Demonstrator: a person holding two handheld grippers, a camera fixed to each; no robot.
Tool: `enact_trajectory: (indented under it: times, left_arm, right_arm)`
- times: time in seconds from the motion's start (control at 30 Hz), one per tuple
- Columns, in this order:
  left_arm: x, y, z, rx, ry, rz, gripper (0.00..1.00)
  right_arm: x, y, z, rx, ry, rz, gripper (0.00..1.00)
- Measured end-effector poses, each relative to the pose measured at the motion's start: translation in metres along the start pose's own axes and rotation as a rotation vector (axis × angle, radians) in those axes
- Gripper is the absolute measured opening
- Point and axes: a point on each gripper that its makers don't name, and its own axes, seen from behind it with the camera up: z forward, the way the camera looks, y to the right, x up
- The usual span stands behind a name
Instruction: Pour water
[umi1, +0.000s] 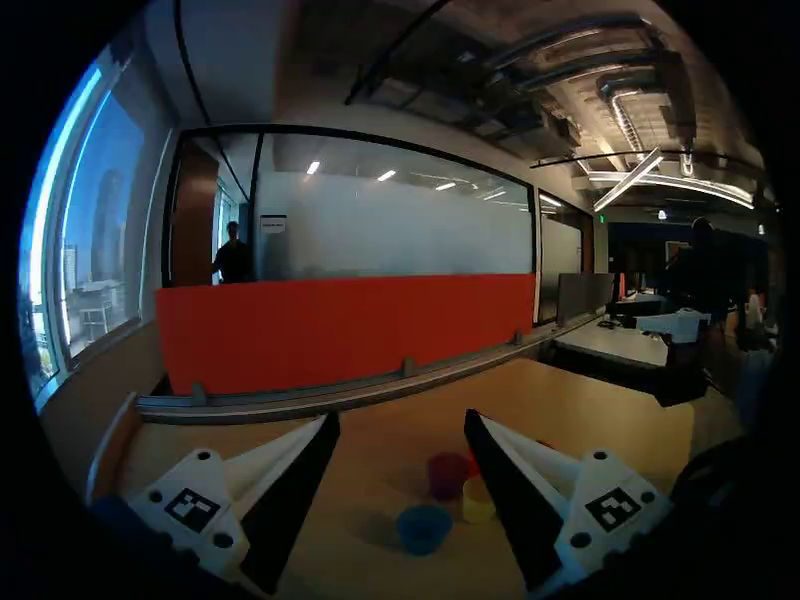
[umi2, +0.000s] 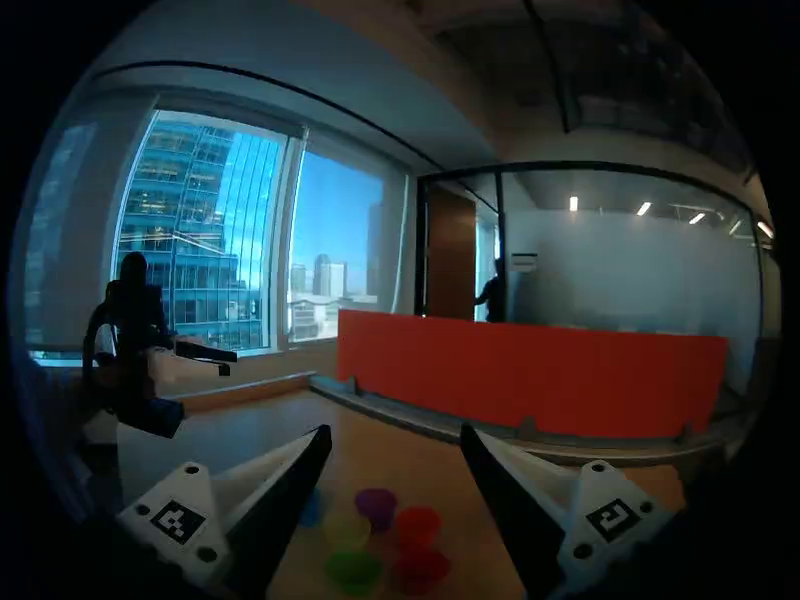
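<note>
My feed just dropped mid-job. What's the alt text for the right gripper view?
The right gripper hangs open above a wooden table, with a cluster of small coloured cups on the table below the gap between its fingers. Behind stand an orange partition and tall windows facing skyscrapers.

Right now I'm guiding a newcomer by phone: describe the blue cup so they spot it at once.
Find the long orange partition; a wooden table lies in front of it, with a small cluster of cups. In the left gripper view the blue cup is the nearest, just in front of the purple cup and yellow cup, and the only blue one.
</note>
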Motion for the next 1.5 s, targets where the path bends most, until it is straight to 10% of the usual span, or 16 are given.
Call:
enact_trajectory:
  times: [1.5]
  left_arm:
    - [-0.086,0.025,0.02,-0.15,-0.203,0.054,0.93]
  right_arm:
    - [-0.101,-0.037,0.011,0.208,-0.302,-0.066,1.0]
